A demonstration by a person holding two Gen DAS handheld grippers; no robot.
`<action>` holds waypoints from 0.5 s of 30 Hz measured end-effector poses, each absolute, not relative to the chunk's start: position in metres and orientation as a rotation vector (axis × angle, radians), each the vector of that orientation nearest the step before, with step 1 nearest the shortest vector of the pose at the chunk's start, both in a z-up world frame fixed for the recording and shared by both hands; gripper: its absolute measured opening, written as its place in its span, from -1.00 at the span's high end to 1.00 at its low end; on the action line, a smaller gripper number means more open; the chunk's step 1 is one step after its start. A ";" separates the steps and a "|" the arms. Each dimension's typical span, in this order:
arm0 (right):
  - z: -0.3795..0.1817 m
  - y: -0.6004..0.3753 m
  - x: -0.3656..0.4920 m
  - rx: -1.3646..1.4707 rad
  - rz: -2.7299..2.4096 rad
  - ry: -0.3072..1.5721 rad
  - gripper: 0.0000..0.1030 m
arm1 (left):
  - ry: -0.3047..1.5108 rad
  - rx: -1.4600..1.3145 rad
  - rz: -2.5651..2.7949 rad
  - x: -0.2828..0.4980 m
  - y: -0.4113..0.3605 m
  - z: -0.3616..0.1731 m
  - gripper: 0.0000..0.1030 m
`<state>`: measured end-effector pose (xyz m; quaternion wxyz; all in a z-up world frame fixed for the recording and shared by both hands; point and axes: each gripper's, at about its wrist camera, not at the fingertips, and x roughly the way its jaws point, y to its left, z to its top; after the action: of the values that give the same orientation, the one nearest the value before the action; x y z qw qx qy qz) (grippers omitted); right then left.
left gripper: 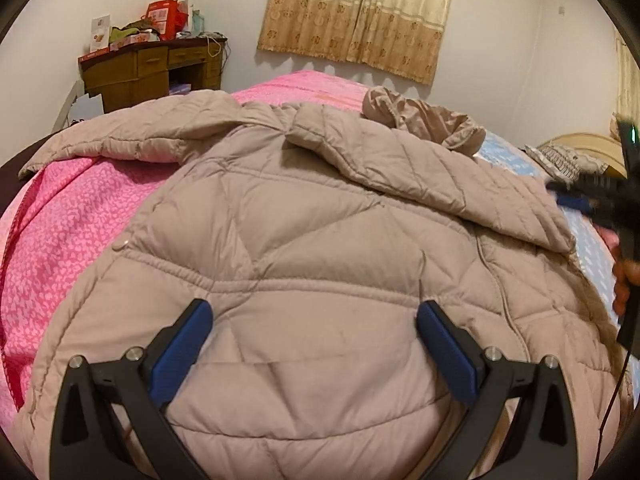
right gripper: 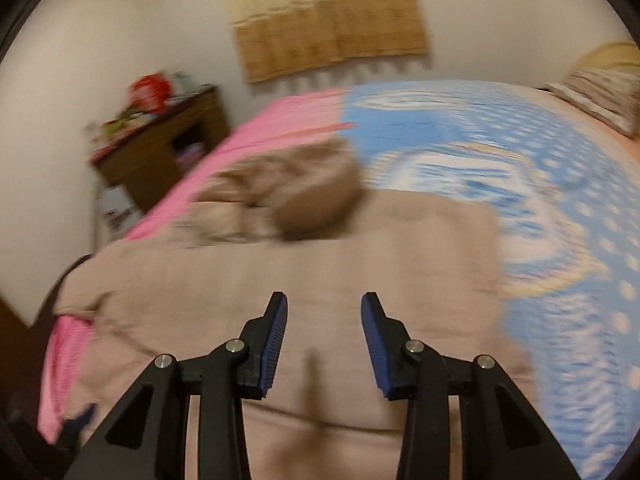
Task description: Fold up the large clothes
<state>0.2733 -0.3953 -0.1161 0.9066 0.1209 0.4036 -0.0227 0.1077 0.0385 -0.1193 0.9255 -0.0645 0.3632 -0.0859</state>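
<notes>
A large beige quilted puffer coat (left gripper: 312,240) lies spread on the bed, with its hood (left gripper: 424,120) bunched at the far end. My left gripper (left gripper: 314,316) is wide open and empty, just above the coat's lower body. My right gripper (right gripper: 324,312) is open and empty above the coat (right gripper: 320,256); that view is motion-blurred. The right gripper also shows at the right edge of the left wrist view (left gripper: 592,196), over the coat's right side.
The bed has a pink sheet (left gripper: 60,216) on the left and a blue patterned one (right gripper: 520,160) on the right. A cluttered wooden desk (left gripper: 152,68) stands by the far wall. Curtains (left gripper: 360,16) hang behind. Pillows (right gripper: 600,88) lie far right.
</notes>
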 end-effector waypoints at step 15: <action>-0.185 -0.426 0.273 0.324 -0.050 0.860 0.22 | 0.772 -0.061 -0.123 0.108 0.031 -0.122 -1.00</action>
<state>0.2725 -0.4258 -0.1848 0.8960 0.1562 0.4149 -0.0241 0.1078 0.0311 -0.1216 0.9241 -0.0295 0.3761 -0.0602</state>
